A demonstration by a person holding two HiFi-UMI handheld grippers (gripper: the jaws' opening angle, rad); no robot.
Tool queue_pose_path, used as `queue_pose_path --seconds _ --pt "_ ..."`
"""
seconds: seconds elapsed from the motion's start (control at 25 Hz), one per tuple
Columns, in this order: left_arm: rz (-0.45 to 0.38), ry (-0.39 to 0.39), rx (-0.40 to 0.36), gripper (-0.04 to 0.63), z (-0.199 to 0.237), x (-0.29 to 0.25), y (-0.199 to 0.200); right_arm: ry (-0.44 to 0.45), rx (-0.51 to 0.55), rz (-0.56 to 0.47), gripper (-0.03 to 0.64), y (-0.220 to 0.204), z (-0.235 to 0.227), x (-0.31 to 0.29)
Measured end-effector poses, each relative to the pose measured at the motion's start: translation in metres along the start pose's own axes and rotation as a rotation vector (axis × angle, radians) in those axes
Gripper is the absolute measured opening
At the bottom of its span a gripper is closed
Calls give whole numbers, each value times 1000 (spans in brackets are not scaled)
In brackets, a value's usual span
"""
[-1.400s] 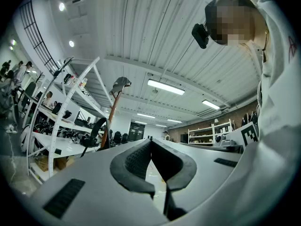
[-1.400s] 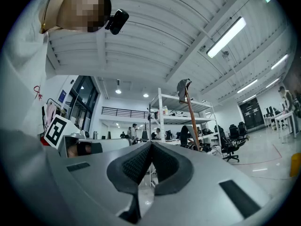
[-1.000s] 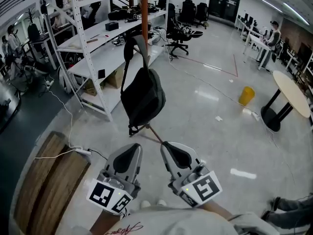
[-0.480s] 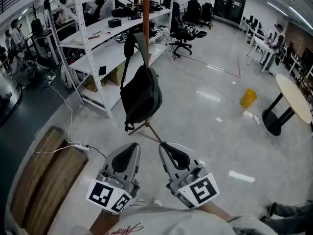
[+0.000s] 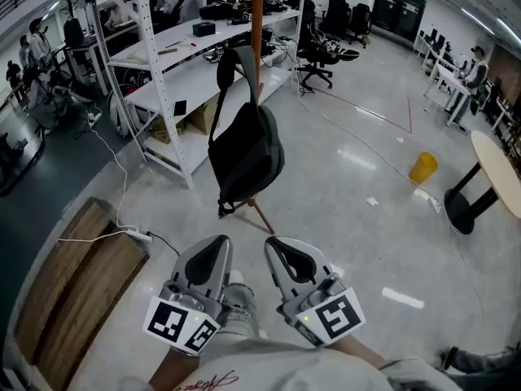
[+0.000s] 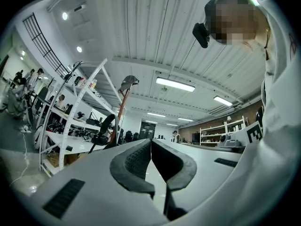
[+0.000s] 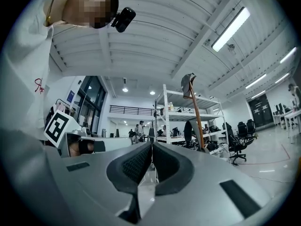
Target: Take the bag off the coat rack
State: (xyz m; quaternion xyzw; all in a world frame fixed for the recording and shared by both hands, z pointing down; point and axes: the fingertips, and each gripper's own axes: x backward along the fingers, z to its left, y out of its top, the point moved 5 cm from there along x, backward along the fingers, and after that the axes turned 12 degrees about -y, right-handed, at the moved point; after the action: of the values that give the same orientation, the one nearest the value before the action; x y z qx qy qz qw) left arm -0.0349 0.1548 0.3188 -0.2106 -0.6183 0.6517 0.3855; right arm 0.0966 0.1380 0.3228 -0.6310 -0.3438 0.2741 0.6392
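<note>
**Bag on rack: approach stage, both tools empty**

- **Item:** black bag (image 5: 246,157). It hangs by its strap (image 5: 230,68) against the orange pole of the coat rack (image 5: 257,15), far ahead of me and just left of centre, above the rack's splayed feet (image 5: 260,215). The peg that carries the strap is out of view above.
- **Tools:** my left gripper (image 5: 215,249) and right gripper (image 5: 282,249) sit side by side close to my body. Each has its jaws pressed together on nothing, and both are well apart from the bag.
- **Step in hand, as I judge it:** close the gap, and spread the jaws before I reach.
  - One tool should pinch the strap high up, beside the pole.
  - The other should steady the bag's body.
  - I should lift upward to free the strap first, then draw the bag toward me. A straight pull could tip the rack.
- **Surroundings:** white shelving (image 5: 155,80) stands left of the rack. A cable (image 5: 114,239) lies on the near-left floor where I could trip on it. A yellow bin (image 5: 422,168) stands far right.
</note>
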Motion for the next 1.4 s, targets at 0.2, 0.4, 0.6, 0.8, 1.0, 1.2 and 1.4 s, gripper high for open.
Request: queue_pose_path --seconds 0.2,0.4,0.6,0.8,1.0,1.2,1.4 --pt "5 -4 -7 18 23 -17 -3 -20 13 13 20 -3 -13 -22" --pt "14 7 -21 18 61 -42 -5 -32 19 9 20 -8 -29 -60" --pt "17 -14 -20 18 108 -77 -4 -44 27 4 20 -12 -51 -112" --pt "17 -37 -26 18 158 -114 6 -51 38 -3 20 -7 -69 -169" --pt "31 -71 -18 18 202 -145 8 -79 38 -33 20 -5 -86 -218" --pt "44 -111 -16 18 236 -171 10 -109 54 -15 20 -6 -100 -259" --pt "86 -147 -23 18 263 -191 4 -128 67 -45 20 -6 -108 -293"
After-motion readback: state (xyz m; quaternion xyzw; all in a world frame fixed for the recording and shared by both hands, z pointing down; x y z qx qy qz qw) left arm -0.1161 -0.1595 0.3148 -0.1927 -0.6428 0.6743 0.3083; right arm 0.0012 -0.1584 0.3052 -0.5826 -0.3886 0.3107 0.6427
